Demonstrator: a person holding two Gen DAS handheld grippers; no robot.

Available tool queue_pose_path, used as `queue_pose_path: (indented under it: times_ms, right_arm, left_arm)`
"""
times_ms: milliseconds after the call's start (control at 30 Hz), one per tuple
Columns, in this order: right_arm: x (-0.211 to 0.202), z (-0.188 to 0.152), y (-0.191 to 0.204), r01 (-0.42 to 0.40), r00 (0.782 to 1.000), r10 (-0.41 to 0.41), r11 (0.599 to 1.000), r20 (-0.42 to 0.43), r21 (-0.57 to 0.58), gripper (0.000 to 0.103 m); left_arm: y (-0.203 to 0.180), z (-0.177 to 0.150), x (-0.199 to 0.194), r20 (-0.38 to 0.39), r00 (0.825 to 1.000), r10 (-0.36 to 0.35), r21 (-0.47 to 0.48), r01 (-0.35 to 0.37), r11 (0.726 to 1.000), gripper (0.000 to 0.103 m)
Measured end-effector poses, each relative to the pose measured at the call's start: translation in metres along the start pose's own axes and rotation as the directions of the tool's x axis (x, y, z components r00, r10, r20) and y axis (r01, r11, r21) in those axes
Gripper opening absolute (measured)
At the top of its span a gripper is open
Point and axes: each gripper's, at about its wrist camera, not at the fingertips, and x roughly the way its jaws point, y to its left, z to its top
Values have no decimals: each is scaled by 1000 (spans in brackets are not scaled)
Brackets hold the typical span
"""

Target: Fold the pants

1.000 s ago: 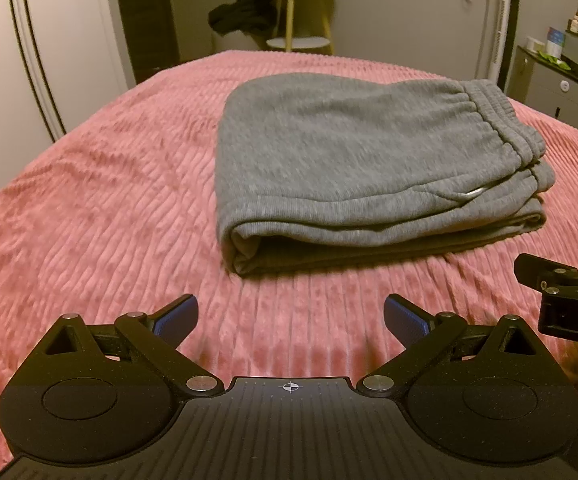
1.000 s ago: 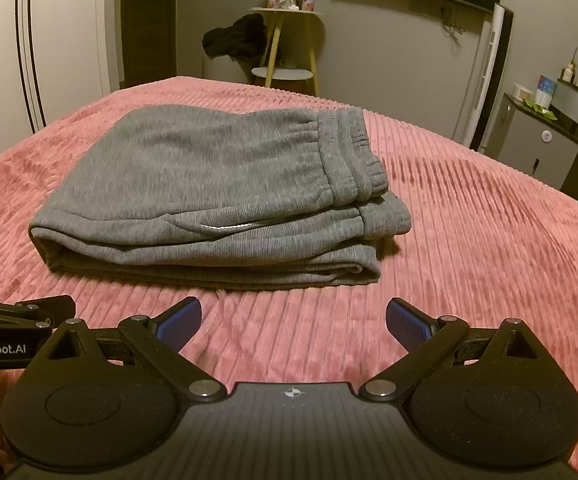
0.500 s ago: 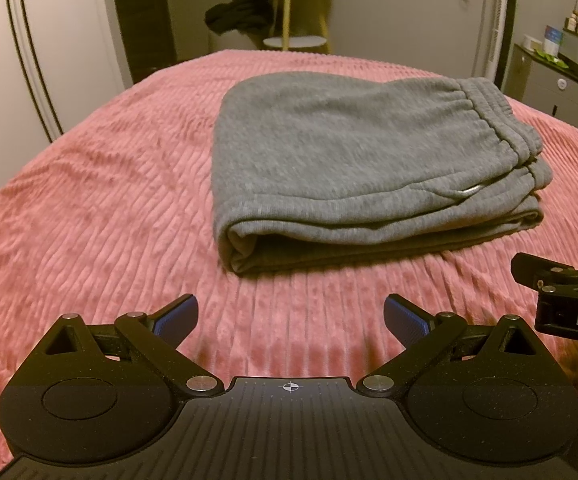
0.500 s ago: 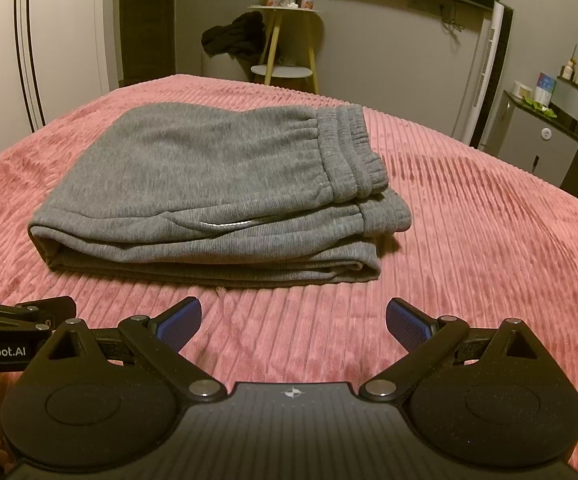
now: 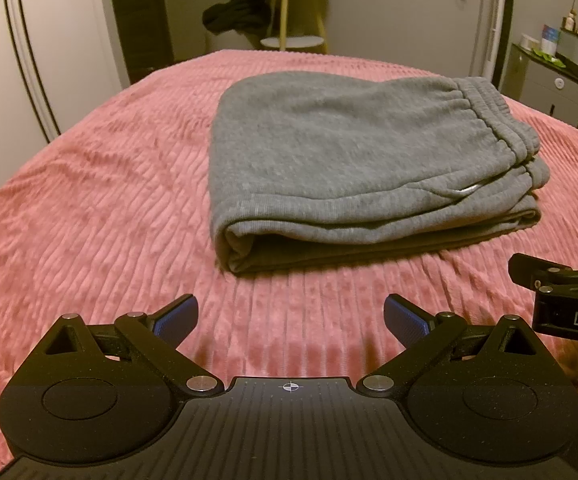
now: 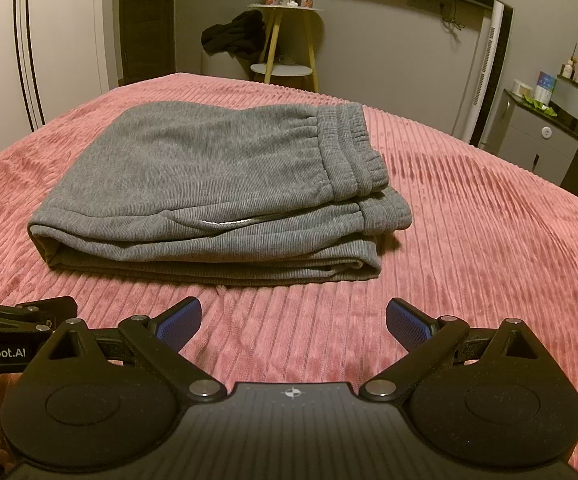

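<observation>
The grey sweatpants (image 5: 353,160) lie folded in a flat stack on the pink ribbed bedspread (image 5: 89,208), waistband to the right. They also show in the right wrist view (image 6: 217,184). My left gripper (image 5: 291,320) is open and empty, held back from the stack's near edge. My right gripper (image 6: 293,322) is open and empty too, also short of the stack. The two grippers are side by side: the right one shows at the right edge of the left wrist view (image 5: 569,296), and the left one at the left edge of the right wrist view (image 6: 13,320).
Beyond the bed stands a small wooden side table (image 6: 285,44) with dark clothes (image 6: 233,36) draped on it. A white wardrobe (image 5: 29,52) is on the left. A cabinet with bottles (image 6: 549,136) is on the right. The bedspread (image 6: 469,240) stretches wide around the stack.
Both grippers have drawn back and risen slightly from the folded pants. The pants have not moved and both grippers stay open.
</observation>
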Motion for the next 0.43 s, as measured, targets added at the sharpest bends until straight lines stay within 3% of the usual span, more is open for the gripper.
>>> queue_pose_path:
  times_ms: [433]
  right_arm:
    - [0,-2,1,1,1000,-1,1000,-1,0,99]
  left_arm:
    - [-1,-1,1,1,1000,-10,28,10,1000,102]
